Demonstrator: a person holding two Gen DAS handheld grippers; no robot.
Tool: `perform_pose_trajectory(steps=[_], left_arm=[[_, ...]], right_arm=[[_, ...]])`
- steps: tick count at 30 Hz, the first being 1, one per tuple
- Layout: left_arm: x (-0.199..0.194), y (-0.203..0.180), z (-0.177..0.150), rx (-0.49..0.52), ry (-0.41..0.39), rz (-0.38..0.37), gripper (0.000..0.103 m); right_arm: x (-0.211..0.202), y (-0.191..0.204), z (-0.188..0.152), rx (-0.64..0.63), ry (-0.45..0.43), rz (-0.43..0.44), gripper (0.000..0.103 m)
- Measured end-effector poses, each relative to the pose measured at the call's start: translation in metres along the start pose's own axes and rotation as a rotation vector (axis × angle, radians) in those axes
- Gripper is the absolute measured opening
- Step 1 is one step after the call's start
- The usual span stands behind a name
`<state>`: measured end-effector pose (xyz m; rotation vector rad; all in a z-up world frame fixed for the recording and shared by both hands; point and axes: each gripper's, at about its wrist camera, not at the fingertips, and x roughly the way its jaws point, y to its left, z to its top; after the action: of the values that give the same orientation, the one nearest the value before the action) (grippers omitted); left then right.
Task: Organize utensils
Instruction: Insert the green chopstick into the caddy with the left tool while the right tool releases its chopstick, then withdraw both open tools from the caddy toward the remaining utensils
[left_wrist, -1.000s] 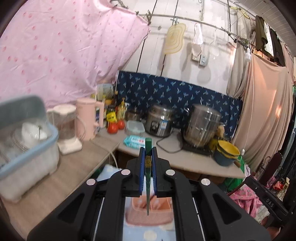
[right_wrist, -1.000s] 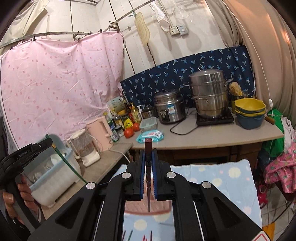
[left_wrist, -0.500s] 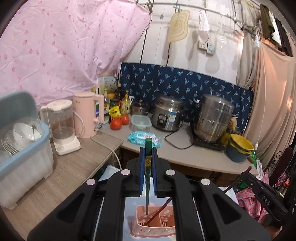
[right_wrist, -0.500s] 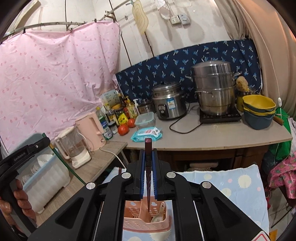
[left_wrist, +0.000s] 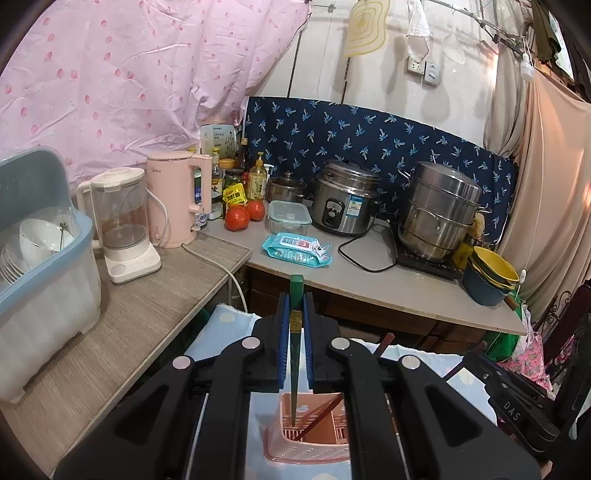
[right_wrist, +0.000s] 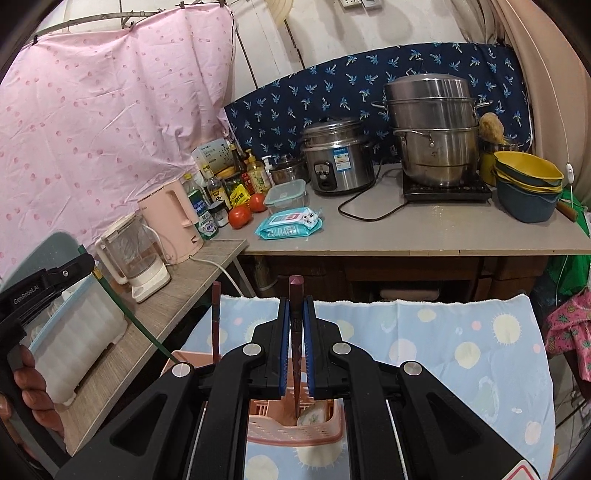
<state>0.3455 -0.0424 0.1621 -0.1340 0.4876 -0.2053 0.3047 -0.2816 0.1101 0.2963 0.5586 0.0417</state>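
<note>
My left gripper (left_wrist: 295, 317) is shut on a green chopstick (left_wrist: 294, 354) that points down into a pink slotted utensil basket (left_wrist: 310, 439). A dark red chopstick (left_wrist: 325, 410) leans inside that basket. My right gripper (right_wrist: 296, 325) is shut on a dark red chopstick (right_wrist: 296, 350) whose tip hangs over the same pink basket (right_wrist: 291, 432), beside a pale spoon (right_wrist: 314, 415). Another red chopstick (right_wrist: 215, 321) stands in the basket's left part. The left gripper (right_wrist: 40, 291) with its green chopstick (right_wrist: 136, 321) shows at the left of the right wrist view.
The basket stands on a table with a blue patterned cloth (right_wrist: 461, 350). A wooden counter (left_wrist: 147, 314) at the left holds a blue dish rack (left_wrist: 40, 251), a blender (left_wrist: 122, 229) and a pink kettle (left_wrist: 173, 199). The back counter holds a rice cooker (left_wrist: 343, 199), a steamer pot (left_wrist: 439, 210) and bowls (left_wrist: 491, 273).
Both grippers have come down and closer to the pink basket. Both chopstick tips now reach the basket's opening.
</note>
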Motion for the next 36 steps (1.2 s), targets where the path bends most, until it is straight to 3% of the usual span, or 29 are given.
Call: perform_pose_trajectory(steps=[2, 4, 6, 8, 9, 23, 36], left_arm=[[0.000, 0.000, -0.002, 0.001, 0.006, -0.001, 0.008], [-0.002, -0.001, -0.004, 0.002, 0.000, 0.001, 0.008], [-0.003, -0.002, -0.004, 0.006, 0.001, -0.002, 0.016], [-0.006, -0.002, -0.005, 0.001, -0.008, 0.008, 0.035], [-0.007, -0.003, -0.005, 0.001, -0.012, 0.011, 0.036], [-0.043, -0.007, -0.016, 0.013, -0.007, -0.002, 0.036], [-0.099, -0.011, -0.057, 0.028, 0.031, -0.003, 0.036]], right_arm=[[0.001, 0.001, -0.003, -0.006, 0.003, -0.003, 0.009], [-0.001, 0.001, -0.004, -0.005, -0.012, -0.020, 0.029], [-0.005, 0.000, -0.005, 0.003, -0.025, -0.025, 0.039], [-0.008, 0.000, -0.006, 0.004, -0.035, -0.031, 0.043], [-0.010, 0.001, -0.007, 0.004, -0.039, -0.032, 0.044], [-0.055, 0.009, -0.009, -0.018, -0.086, -0.033, 0.046], [-0.120, 0.025, -0.074, -0.059, -0.039, -0.021, 0.046]])
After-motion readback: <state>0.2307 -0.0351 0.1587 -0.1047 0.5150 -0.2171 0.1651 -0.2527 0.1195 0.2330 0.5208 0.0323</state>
